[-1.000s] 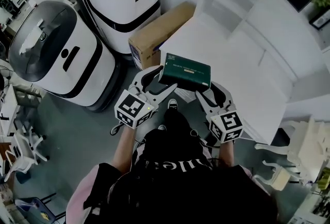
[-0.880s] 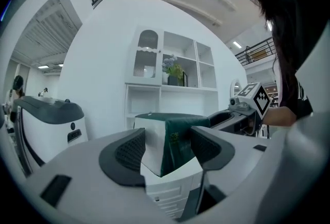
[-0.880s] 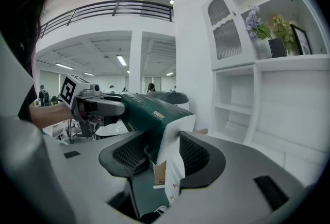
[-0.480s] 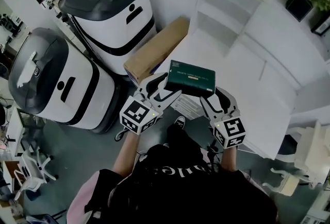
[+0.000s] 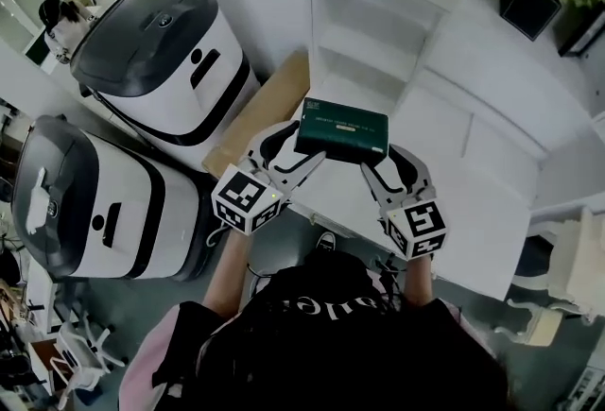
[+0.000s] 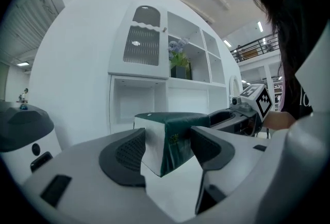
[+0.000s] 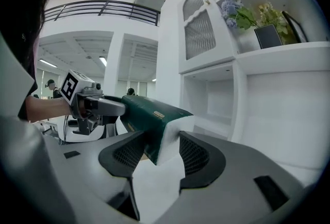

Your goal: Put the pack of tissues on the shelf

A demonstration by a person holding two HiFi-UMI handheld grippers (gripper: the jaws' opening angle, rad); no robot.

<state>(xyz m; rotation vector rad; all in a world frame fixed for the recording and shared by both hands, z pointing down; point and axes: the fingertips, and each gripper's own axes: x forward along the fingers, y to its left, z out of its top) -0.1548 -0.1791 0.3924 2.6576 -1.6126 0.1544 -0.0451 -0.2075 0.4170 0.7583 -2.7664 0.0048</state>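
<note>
Gripping it from opposite ends, the left gripper (image 5: 288,152) and right gripper (image 5: 383,171) each had their jaws closed on the dark green rectangular pack of tissues (image 5: 342,128), held level between them over the white counter (image 5: 454,201). Only the gripper views showed its white end faces (image 6: 152,148); only the head view showed its pale top label. Beyond stood the white open shelf unit (image 5: 369,17).

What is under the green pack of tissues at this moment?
The white counter lies below the pack of tissues, which the left tool and right tool grip at its ends. The pack covers the spot directly beneath it.
</note>
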